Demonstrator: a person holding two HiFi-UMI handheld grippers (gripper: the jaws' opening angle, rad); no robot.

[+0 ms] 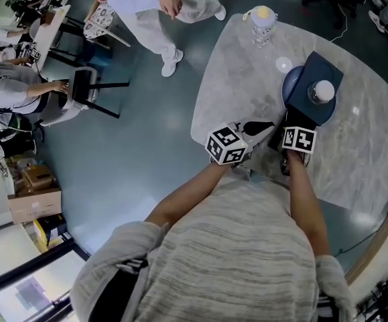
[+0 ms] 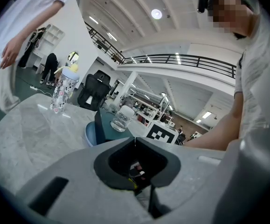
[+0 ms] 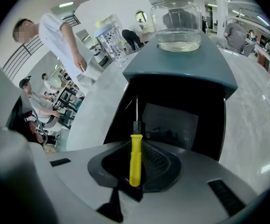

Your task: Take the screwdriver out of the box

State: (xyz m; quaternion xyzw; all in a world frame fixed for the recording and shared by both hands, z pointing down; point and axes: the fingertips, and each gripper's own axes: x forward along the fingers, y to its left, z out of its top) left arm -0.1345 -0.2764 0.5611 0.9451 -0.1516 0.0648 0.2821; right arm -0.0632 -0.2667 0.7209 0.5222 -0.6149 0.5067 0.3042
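Large open hall. Floor dark grey-green, faint sheen. Pale marbled tabletop, rounded edge. Black chair beside desks at upper left. Cardboard box on the floor nearby. White vaulted ceiling with round lamp. Dark mezzanine railing runs across the far wall.

jar on box, bottle behind left, screwdriver before box

Heathered grey short-sleeved shirt
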